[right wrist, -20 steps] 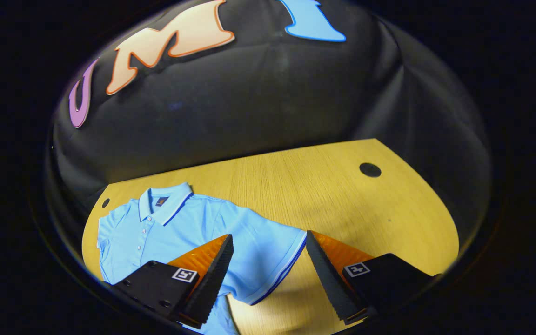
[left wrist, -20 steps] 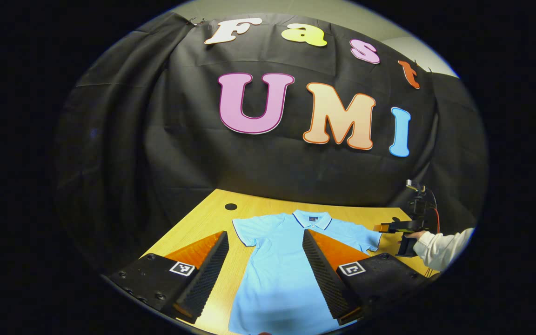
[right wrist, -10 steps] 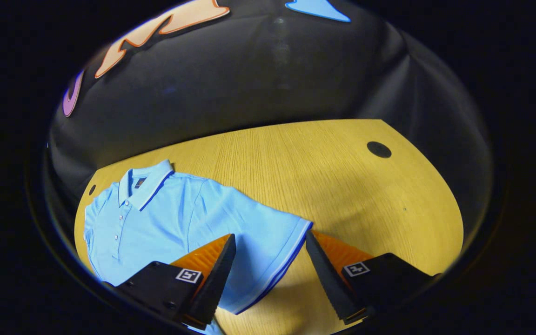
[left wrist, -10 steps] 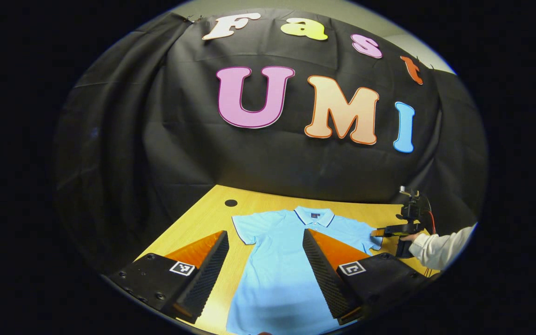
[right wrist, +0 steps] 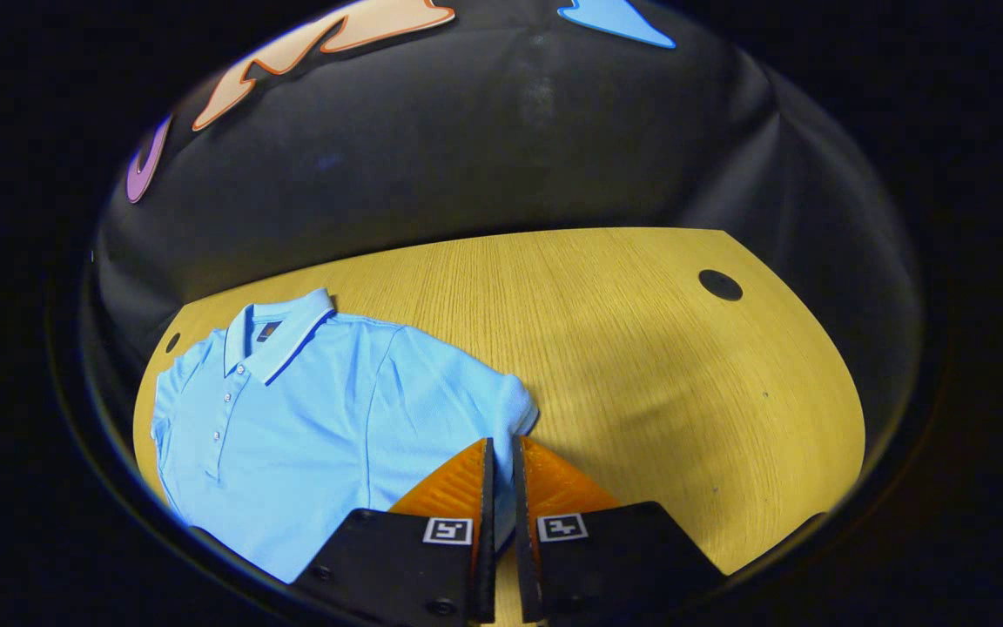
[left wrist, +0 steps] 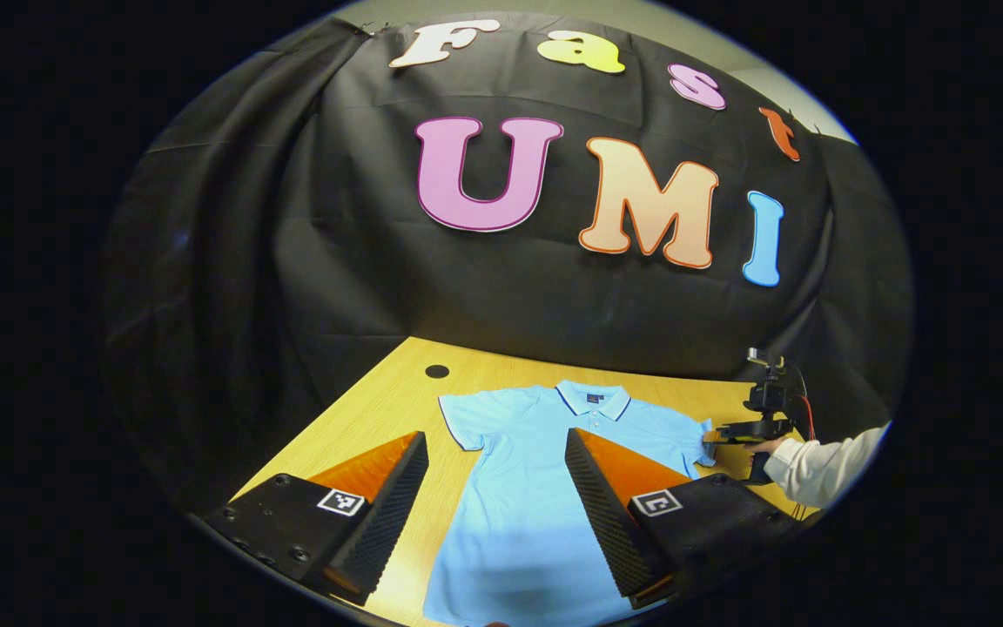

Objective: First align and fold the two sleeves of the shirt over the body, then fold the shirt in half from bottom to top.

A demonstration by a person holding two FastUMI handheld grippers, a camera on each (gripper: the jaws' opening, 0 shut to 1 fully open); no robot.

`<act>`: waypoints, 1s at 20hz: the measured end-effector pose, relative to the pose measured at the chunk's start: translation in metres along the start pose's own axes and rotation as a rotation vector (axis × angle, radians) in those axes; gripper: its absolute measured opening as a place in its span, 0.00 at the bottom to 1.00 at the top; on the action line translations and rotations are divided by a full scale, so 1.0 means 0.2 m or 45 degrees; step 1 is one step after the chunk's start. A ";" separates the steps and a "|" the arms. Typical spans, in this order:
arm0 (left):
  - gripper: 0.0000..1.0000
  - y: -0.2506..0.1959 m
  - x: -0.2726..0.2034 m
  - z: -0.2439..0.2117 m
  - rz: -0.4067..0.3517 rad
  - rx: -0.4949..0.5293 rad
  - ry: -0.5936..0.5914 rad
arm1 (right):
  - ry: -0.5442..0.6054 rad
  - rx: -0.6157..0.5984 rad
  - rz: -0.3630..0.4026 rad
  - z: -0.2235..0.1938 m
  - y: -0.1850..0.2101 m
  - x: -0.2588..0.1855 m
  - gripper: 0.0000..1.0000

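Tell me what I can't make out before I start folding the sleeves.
- Sleeve cuff, right gripper view: hidden between the right gripper fingers.
- Shirt hem, left gripper view: cut off at the bottom edge.
- Far sleeve, right gripper view: squeezed at the rim.

A light wooden tabletop point(right wrist: 641, 348) with round dark cable holes point(right wrist: 719, 285) near its far corners carries a pale blue polo shirt point(right wrist: 310, 435), laid flat, collar toward the black-draped wall, buttons facing up.
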State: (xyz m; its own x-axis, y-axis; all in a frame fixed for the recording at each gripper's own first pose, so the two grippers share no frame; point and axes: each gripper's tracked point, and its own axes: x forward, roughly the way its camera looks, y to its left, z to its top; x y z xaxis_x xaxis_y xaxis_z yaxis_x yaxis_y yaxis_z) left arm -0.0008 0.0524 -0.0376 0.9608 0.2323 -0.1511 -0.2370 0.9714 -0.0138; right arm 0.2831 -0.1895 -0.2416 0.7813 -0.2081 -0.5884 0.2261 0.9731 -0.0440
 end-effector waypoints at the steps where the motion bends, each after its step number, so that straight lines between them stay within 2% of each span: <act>1: 0.95 0.01 0.00 0.00 0.003 0.000 0.001 | -0.038 -0.001 0.008 0.04 0.03 -0.02 0.13; 4: 0.95 0.02 0.00 -0.02 0.005 -0.008 0.009 | -0.189 0.002 0.133 0.20 0.23 -0.12 0.13; 8: 0.95 0.03 0.01 -0.04 0.001 -0.016 0.023 | -0.232 0.025 0.372 0.24 0.63 -0.23 0.13; 12: 0.95 0.04 0.04 -0.06 -0.020 -0.052 0.018 | -0.218 0.055 0.479 0.18 0.86 -0.25 0.14; 13: 0.95 0.04 0.05 -0.07 -0.029 -0.064 0.022 | -0.211 0.062 0.483 0.17 0.89 -0.24 0.18; 15: 0.95 0.04 0.11 -0.08 -0.044 -0.076 0.021 | -0.180 0.092 0.523 0.14 0.96 -0.24 0.18; 16: 0.95 0.06 0.13 -0.07 -0.049 -0.077 0.019 | -0.171 0.088 0.530 0.12 0.96 -0.27 0.44; 17: 0.95 0.07 0.17 -0.08 -0.053 -0.077 0.022 | -0.162 0.073 0.519 0.11 0.96 -0.28 0.43; 19: 0.95 0.08 0.25 -0.09 -0.075 -0.076 0.028 | -0.191 0.031 0.497 0.12 0.92 -0.36 0.82; 20: 0.95 0.10 0.31 -0.10 -0.084 -0.076 0.039 | -0.216 0.017 0.489 0.13 0.92 -0.40 0.98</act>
State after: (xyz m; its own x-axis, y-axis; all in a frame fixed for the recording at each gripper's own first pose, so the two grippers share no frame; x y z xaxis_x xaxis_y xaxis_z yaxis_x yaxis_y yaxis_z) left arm 0.0504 0.0845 -0.0664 0.9699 0.1658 -0.1784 -0.1828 0.9796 -0.0835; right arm 0.2767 0.0041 -0.1820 0.8949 0.1549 -0.4185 -0.0935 0.9821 0.1636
